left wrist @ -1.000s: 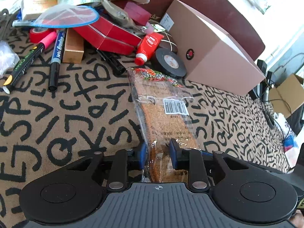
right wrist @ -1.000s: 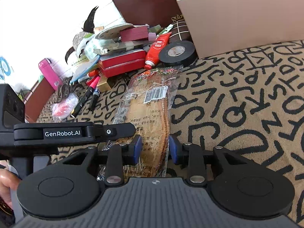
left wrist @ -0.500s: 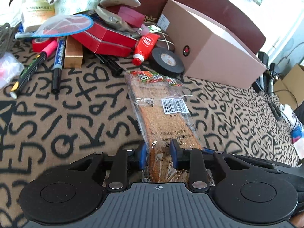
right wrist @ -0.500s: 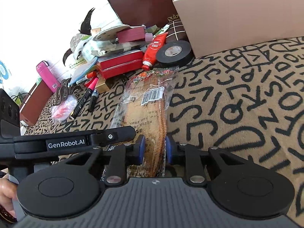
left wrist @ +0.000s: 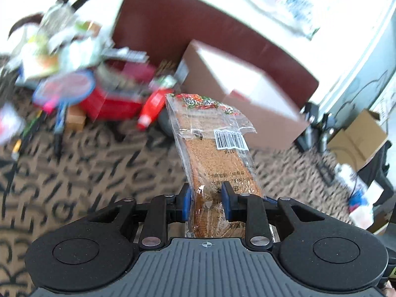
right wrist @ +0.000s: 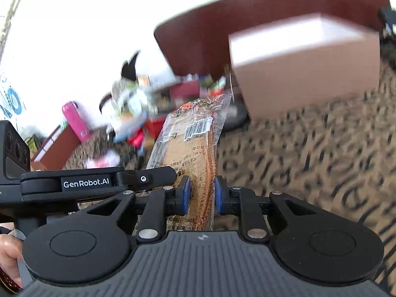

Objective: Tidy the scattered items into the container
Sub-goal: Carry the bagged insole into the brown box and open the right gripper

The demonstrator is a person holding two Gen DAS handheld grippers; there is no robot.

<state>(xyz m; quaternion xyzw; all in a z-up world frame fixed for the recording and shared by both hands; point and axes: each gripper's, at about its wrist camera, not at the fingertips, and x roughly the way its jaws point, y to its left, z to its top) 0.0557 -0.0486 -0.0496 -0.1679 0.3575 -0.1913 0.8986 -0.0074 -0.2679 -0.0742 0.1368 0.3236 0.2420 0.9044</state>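
Observation:
A clear packet of brown bread slices [left wrist: 217,153] with a barcode label is raised off the patterned cloth, its far end in the air. My left gripper [left wrist: 206,201] is shut on the packet's near end. My right gripper [right wrist: 201,195] is shut on the same near end of the bread packet [right wrist: 193,143], right beside the left gripper's body [right wrist: 99,183]. The pinkish cardboard box [left wrist: 237,94] stands beyond the packet, also in the right wrist view as the box [right wrist: 307,74]; its top looks pale and blurred.
A blurred heap of clutter [left wrist: 99,84] lies far left: red boxes, a red tube [left wrist: 153,106], markers, a blue-rimmed net. A dark red headboard-like panel [left wrist: 198,24] stands behind. Letter-patterned cloth [right wrist: 309,153] spreads to the right. A hand [right wrist: 10,259] holds the left gripper's handle.
Both grippers closed on the bread packet's near end, then lifted it off the cloth; the view now looks higher and is motion-blurred.

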